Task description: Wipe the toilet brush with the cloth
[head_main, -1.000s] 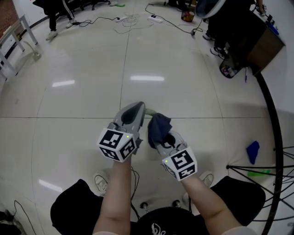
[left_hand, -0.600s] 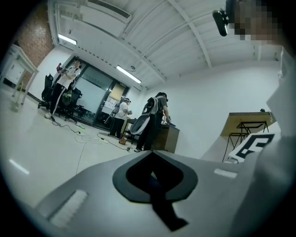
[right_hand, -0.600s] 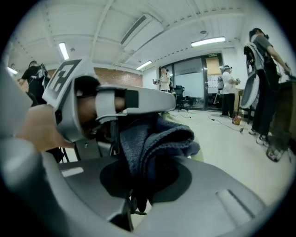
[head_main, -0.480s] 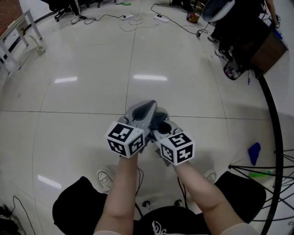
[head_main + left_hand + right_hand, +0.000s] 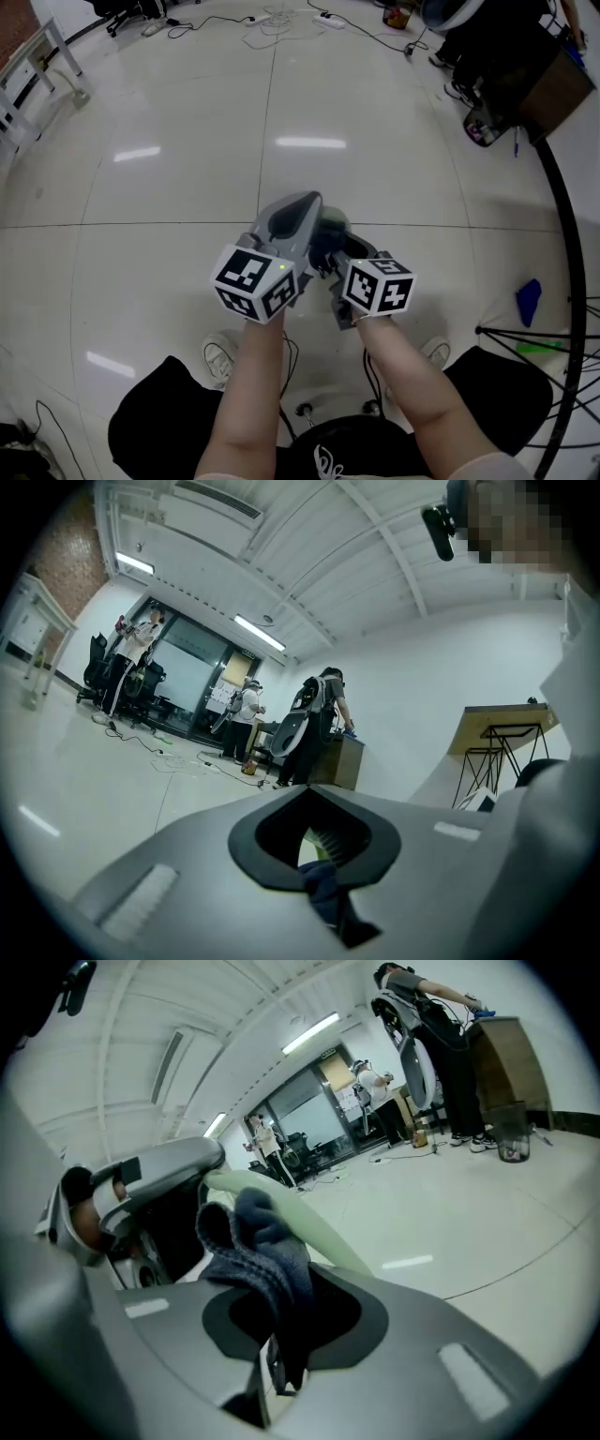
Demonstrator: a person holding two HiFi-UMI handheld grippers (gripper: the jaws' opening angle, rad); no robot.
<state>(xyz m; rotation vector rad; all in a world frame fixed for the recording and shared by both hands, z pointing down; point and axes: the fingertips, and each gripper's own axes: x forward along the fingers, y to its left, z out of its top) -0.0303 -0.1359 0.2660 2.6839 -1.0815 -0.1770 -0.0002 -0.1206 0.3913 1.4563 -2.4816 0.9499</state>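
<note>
Pale floor tiles below; left tool grips toilet brush, right tool's clamped cloth has closed onto it.

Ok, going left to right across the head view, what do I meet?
In order: rack → left gripper → right gripper → blue thing on the floor.

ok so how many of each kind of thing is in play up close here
hand-held gripper: 2, the left hand-held gripper and the right hand-held gripper
cloth: 1
toilet brush: 1
total: 4
</note>
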